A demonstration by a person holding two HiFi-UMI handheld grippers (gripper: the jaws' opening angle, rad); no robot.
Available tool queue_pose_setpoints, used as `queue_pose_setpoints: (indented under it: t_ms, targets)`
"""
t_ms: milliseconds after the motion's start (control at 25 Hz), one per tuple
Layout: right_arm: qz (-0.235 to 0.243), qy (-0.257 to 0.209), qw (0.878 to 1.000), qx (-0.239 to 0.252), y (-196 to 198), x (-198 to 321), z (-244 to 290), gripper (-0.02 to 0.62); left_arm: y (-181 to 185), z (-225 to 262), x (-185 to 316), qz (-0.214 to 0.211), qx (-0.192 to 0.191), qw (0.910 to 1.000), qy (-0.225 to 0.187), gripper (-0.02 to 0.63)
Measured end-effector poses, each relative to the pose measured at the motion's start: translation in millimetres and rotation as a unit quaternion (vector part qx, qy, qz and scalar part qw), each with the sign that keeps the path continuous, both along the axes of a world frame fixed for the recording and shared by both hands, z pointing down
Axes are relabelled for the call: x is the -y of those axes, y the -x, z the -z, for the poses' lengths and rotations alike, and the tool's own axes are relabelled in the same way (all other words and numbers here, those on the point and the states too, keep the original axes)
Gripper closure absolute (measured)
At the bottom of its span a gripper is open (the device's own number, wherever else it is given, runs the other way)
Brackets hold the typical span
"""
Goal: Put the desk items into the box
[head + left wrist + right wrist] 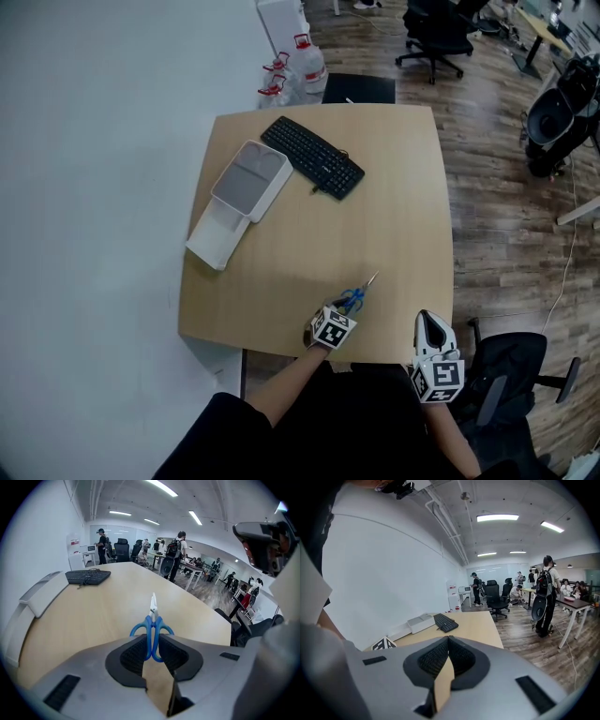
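L gripper (152, 645) jaws clamp 1 blue scissors (153, 624), desk (384, 234) near edge. R gripper (447, 643) jaws closed, empty, off near-right corner. 1 black keyboard (312, 157) far edge; 1 white box (239, 200) left edge.

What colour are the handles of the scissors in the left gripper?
Blue; the left gripper view shows the scissors best, clamped in the left gripper.

In the head view the left gripper (341, 313) hides part of the handles of the blue scissors (357, 296). In the left gripper view the white box (44, 595) runs past the lens edge, and its inside cannot be seen.
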State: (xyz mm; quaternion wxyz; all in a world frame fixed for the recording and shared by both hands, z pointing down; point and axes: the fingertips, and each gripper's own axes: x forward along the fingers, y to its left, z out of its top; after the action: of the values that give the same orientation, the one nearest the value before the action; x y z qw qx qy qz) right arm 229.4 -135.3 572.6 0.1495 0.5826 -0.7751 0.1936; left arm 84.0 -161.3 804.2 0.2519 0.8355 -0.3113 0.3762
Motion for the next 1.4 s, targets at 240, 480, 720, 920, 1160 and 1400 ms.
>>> queue_pose_setpoints:
  t_ms: [240, 480, 720, 920, 1160, 1400]
  targets:
    - [0.018, -0.011, 1.0, 0.002, 70.6, 17.3, 10.0, 0.535, 68.9, 18.9, 27.9, 0.027, -0.004, 0.9995, -0.018, 0.525]
    - [0.046, -0.016, 0.999, -0.001, 145.2, 34.9, 15.7, 0.535, 150.7, 34.8, 55.8, 0.055, -0.003, 0.9979, -0.034, 0.525]
    - [0.062, -0.023, 0.998, -0.009, 212.2, 50.7, 21.3, 0.535, 236.2, 45.6, 81.3, 0.083, 0.004, 0.9952, -0.052, 0.525]
    - [0.065, -0.021, 0.998, -0.016, 261.6, 58.3, 21.9, 0.535, 306.2, 51.6, 100.3, 0.099, 0.016, 0.9926, -0.069, 0.525]
    - [0.075, -0.015, 0.997, -0.003, 320.1, 59.4, 18.5, 0.535, 380.4, 56.4, 128.5, 0.125, 0.025, 0.9888, -0.078, 0.525]
    - [0.09, -0.004, 0.995, -0.031, 344.3, 57.8, 23.0, 0.535, 434.5, 51.5, 156.3, 0.145, 0.045, 0.9854, -0.077, 0.525]
